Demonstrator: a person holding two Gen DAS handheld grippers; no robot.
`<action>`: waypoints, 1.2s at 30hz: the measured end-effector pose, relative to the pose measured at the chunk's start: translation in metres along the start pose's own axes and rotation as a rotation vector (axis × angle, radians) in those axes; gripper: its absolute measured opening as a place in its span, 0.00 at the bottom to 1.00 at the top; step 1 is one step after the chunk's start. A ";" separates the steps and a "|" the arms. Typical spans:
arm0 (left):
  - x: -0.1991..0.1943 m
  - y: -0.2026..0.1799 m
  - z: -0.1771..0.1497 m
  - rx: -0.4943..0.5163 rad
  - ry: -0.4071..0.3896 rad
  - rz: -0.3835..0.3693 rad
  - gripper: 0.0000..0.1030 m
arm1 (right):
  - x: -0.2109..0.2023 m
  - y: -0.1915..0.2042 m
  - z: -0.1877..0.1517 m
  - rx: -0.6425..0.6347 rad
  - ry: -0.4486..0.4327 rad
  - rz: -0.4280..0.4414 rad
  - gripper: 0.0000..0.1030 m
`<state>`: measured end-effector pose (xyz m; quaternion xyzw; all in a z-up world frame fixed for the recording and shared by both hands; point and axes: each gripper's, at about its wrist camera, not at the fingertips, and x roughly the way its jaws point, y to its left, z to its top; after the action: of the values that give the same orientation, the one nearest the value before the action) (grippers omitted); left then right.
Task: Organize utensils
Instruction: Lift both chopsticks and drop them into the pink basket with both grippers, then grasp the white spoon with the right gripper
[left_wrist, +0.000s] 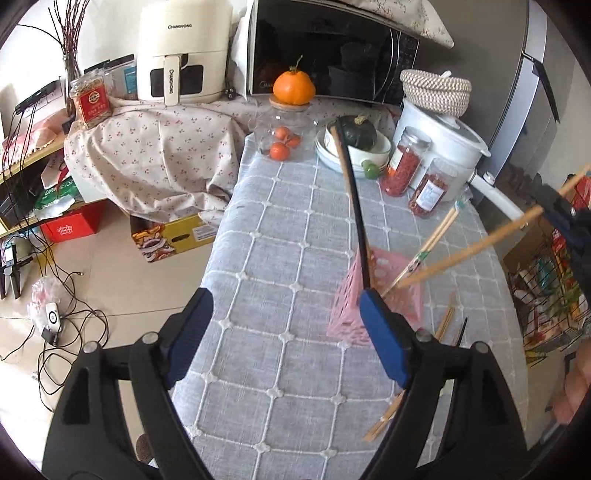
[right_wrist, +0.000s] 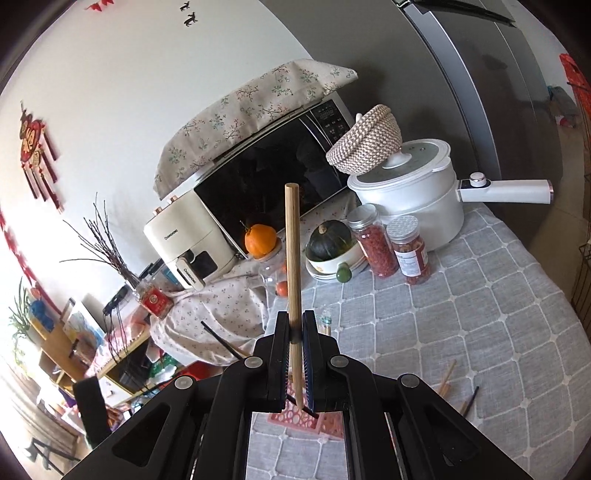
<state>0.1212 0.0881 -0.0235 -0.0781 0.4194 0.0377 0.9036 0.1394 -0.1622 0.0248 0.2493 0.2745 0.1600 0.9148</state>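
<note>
Your left hand-held gripper (left_wrist: 286, 328) hangs released, jaws wide, over the grey quilted tabletop (left_wrist: 280, 229). The left view shows the pink perforated plastic utensil basket (left_wrist: 373, 306) with a black-handled chopstick (left_wrist: 351, 184) leaning in it; your right view only catches its rim. Your right hand-held gripper (right_wrist: 294, 354) is clenched on a light wooden chopstick (right_wrist: 292, 251). Loose bamboo chopsticks (left_wrist: 445, 321) lie beside the basket, near the tabletop's right edge.

My left gripper (left_wrist: 286, 332) hangs with jaws spread wide, pointing toward twelve o'clock, while my right gripper (right_wrist: 294, 336), at its three o'clock, is clamped tight on a wooden chopstick (right_wrist: 293, 251).
</note>
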 end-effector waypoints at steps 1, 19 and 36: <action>0.003 0.004 -0.005 0.001 0.014 0.002 0.79 | 0.007 0.001 -0.002 0.000 -0.002 -0.002 0.06; 0.023 -0.010 -0.030 0.098 0.107 -0.038 0.79 | 0.075 -0.001 -0.039 -0.040 0.126 -0.072 0.10; 0.025 -0.051 -0.043 0.171 0.139 -0.124 0.79 | -0.010 -0.039 -0.002 0.040 0.106 -0.110 0.65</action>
<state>0.1117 0.0309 -0.0640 -0.0290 0.4771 -0.0596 0.8763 0.1364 -0.1981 0.0061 0.2431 0.3390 0.1172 0.9012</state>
